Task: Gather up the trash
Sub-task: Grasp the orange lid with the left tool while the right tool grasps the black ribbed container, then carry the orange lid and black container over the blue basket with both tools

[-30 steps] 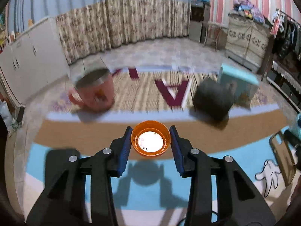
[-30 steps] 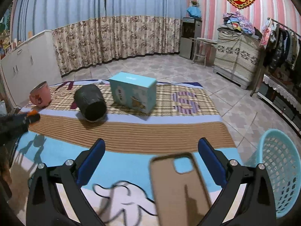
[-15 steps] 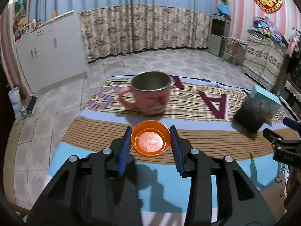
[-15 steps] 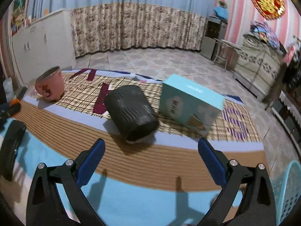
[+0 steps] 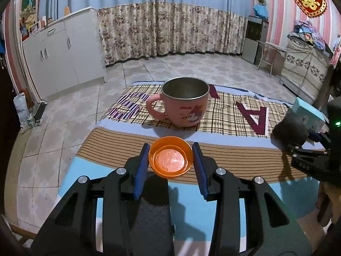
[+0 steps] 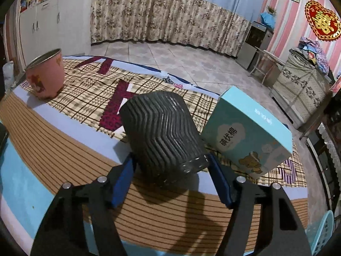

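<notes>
left gripper (image 5: 171,157): 1, clamped on 1 orange cap (image 5: 171,157), open side up, held between both blue pads
right gripper (image 6: 170,166): 1, jaws just been closing, set around 1 dark ribbed cup (image 6: 164,132) lying on its side; pad contact cannot be told
pink mug (image 5: 185,104): 1, upright, well ahead of left gripper
teal box (image 6: 248,134): 1, tilted, just right of ribbed cup
blue basket (image 6: 321,232): 1, seen far right of right gripper
mat (image 6: 53,132): 1, under everything

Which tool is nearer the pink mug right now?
Left. The left tool, holding an orange lid, sits just in front of the pink mug. The right tool straddles the dark ribbed cup, with the mug far off to its left.
</notes>
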Demonstrator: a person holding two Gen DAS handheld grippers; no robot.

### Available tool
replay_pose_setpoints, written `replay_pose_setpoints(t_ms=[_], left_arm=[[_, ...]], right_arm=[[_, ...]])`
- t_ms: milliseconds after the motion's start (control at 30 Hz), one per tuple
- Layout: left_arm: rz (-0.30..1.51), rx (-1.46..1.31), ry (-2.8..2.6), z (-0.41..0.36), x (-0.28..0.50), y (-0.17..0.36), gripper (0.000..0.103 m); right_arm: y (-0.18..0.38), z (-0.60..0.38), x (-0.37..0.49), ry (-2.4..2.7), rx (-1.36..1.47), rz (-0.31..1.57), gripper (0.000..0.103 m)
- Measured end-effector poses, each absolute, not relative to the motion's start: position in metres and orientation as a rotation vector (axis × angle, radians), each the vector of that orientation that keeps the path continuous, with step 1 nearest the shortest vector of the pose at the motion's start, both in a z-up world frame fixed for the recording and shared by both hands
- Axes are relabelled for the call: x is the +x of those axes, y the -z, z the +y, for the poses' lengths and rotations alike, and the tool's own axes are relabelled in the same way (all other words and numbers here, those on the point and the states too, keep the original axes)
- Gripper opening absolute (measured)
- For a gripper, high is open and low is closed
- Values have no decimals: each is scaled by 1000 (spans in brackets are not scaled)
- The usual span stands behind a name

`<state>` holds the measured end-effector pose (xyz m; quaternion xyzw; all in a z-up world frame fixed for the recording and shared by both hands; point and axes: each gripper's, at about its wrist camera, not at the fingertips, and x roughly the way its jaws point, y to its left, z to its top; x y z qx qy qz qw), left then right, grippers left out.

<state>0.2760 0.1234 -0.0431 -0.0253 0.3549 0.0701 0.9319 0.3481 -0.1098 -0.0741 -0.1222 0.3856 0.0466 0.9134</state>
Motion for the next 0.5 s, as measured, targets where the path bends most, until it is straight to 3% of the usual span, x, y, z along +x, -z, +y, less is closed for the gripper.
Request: replay_pose_setpoints(t_ms=[500], left_arm=[[685, -38, -53, 79, 262, 19, 39]], right_arm=[[29, -193, 251, -37, -130, 702, 66]])
